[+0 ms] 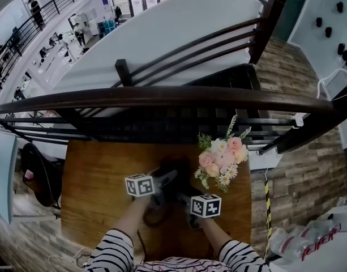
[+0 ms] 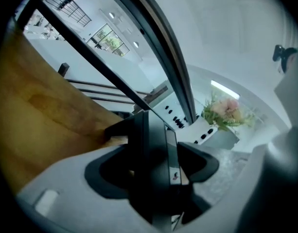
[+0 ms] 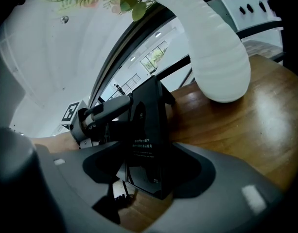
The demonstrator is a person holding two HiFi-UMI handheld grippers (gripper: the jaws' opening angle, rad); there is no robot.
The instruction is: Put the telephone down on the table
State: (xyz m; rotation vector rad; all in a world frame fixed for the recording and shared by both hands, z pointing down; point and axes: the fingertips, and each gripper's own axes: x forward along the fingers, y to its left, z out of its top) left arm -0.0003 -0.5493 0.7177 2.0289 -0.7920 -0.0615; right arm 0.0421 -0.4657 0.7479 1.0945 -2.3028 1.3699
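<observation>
The black telephone (image 1: 172, 183) stands tilted on the wooden table (image 1: 99, 186), between my two grippers. In the left gripper view I see the telephone (image 2: 153, 164) edge-on between the jaws of my left gripper (image 2: 156, 178), with thin gaps on both sides, so the pads do not press on it. My right gripper (image 3: 149, 174) closes on the telephone (image 3: 146, 140) from the other side, and its dark pads meet the phone's sides. The phone's lower edge is at the tabletop. My left gripper (image 3: 97, 113) shows beyond it.
A white vase (image 3: 217, 57) of pink and white flowers (image 1: 221, 160) stands just right of the phone, close to my right gripper (image 1: 181, 200). A dark railing (image 1: 162, 98) runs along the table's far edge. Bare wood lies to the left.
</observation>
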